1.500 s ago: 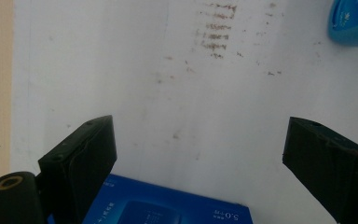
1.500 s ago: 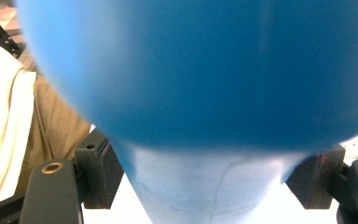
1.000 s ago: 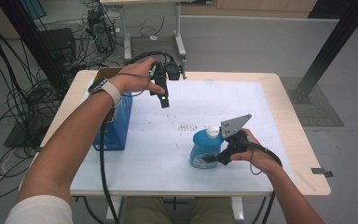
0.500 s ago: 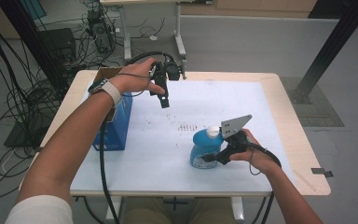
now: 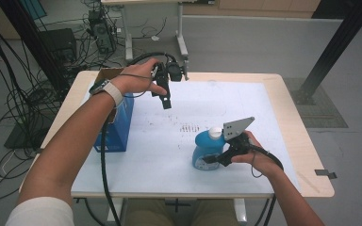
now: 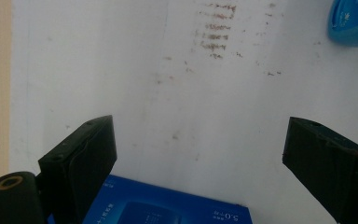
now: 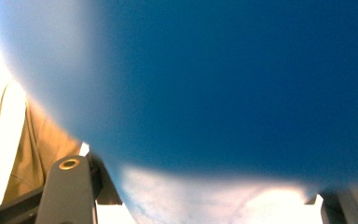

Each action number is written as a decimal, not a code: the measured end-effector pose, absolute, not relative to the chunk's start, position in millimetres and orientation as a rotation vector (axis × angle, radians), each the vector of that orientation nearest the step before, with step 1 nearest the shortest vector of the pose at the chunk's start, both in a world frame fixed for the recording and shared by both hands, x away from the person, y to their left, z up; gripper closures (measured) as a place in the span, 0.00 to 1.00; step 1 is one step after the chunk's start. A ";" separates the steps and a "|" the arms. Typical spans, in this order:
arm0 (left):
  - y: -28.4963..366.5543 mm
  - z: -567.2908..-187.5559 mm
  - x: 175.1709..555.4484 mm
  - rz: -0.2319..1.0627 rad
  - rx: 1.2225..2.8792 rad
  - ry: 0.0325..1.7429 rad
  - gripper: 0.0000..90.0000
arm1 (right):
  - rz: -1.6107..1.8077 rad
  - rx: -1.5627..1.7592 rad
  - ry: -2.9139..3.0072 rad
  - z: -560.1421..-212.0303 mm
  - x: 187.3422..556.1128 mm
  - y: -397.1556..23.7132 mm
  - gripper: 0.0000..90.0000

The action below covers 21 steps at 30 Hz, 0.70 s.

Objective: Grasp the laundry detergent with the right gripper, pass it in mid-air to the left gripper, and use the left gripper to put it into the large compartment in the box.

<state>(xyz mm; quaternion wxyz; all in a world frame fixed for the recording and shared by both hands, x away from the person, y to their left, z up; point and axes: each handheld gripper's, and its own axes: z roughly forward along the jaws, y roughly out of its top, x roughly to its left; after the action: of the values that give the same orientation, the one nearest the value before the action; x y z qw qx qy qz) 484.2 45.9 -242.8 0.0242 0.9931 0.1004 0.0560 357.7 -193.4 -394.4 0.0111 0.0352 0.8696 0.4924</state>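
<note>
The right gripper is closing its jaws around the squat blue plastic bottle with the white cap, standing near the white-covered table's front edge, and should be squeezing squarely, while the left gripper is hanging unclenched.

Left forearm reaches in from the lower left, long and nearly straight, a band on the wrist. Left hand wraps the left gripper from the side, held up off the surface, jaws pointing down and toward the person. In the left gripper view its two black jaws stand wide apart — nothing between them.

Right forearm comes in from the lower right, wrist bent inward. Right hand grips the right gripper low, near the surface, aimed to the left, grey plate on top. Its jaws have just been closing — the blue bottle sits between them; whether the pads press on it is not clear.
</note>
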 end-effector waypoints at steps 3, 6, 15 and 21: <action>45.9 -242.6 484.1 0.173 3.071 0.314 0.11 | 1.539 0.109 2.712 -395.3 357.4 -193.5 0.36; 45.9 -242.6 484.4 0.174 3.072 0.310 0.11 | 1.547 0.112 2.706 -395.8 357.2 -194.3 0.38; 45.5 -243.1 484.4 0.174 3.074 0.309 0.11 | 1.560 0.118 2.696 -397.0 357.8 -195.3 0.39; 45.6 -243.0 484.6 0.175 3.075 0.309 0.11 | 1.558 0.109 2.699 -397.8 357.6 -194.1 0.41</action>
<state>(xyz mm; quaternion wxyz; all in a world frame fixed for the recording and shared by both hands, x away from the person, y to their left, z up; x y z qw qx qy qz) 484.6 45.6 -243.0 0.0229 0.9931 0.0998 0.0566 357.6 -194.1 -397.8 0.0114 0.0350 0.8655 0.4996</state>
